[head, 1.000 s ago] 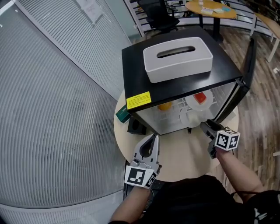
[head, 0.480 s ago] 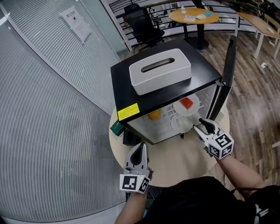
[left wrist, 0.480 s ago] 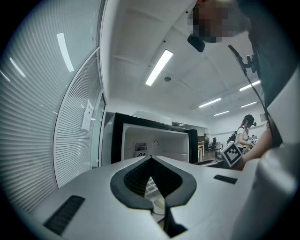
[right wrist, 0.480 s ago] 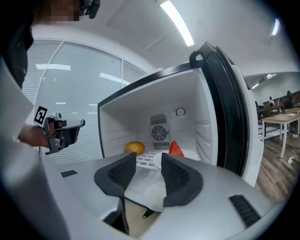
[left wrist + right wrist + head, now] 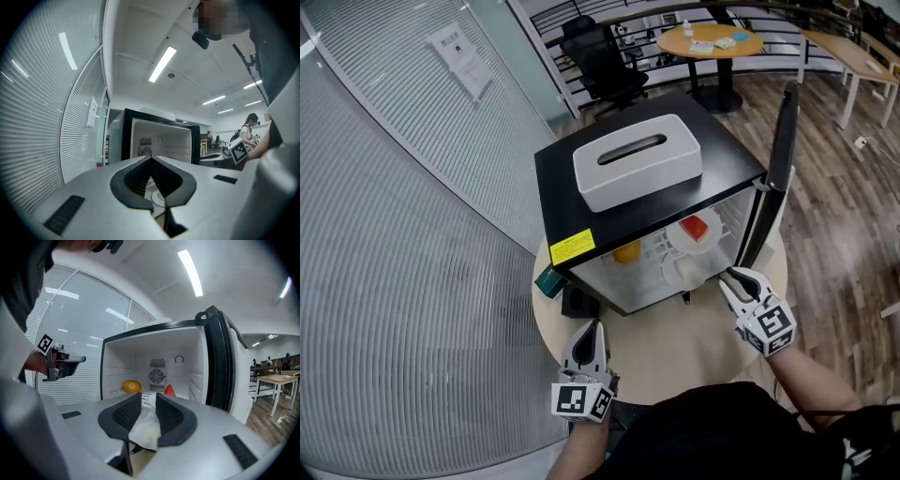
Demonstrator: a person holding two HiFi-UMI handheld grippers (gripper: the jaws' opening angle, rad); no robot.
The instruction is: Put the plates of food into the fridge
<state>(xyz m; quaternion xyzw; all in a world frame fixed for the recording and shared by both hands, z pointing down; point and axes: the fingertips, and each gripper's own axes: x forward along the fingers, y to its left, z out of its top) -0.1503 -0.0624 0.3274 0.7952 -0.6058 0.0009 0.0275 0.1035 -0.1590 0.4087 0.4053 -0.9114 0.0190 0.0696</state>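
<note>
A small black fridge (image 5: pixel 581 197) stands open on a round table (image 5: pixel 675 342), with its door (image 5: pixel 773 169) swung right. Inside lie an orange fruit (image 5: pixel 627 251), a white plate with red food (image 5: pixel 694 232) and a second white plate (image 5: pixel 684 271) lower down. My right gripper (image 5: pixel 731 275) hovers just outside the opening. Its jaws have just been closing to a narrow gap. The lower plate (image 5: pixel 146 430) shows through that gap, and the pads grip nothing. My left gripper (image 5: pixel 592 325) is shut and empty near the table's front edge, pointing at the fridge (image 5: pixel 161 140).
A white box (image 5: pixel 637 161) sits on the fridge top. A green item (image 5: pixel 546 279) and a black item (image 5: pixel 574 300) lie left of the fridge. A ribbed glass wall (image 5: pixel 394 234) runs along the left. An office chair (image 5: pixel 600 56) and a wooden table (image 5: pixel 708 42) stand behind.
My right gripper has rolled, and the gap between its jaws looks narrower. My left gripper has drawn back towards me. The head view has tilted up, showing more of the room.
</note>
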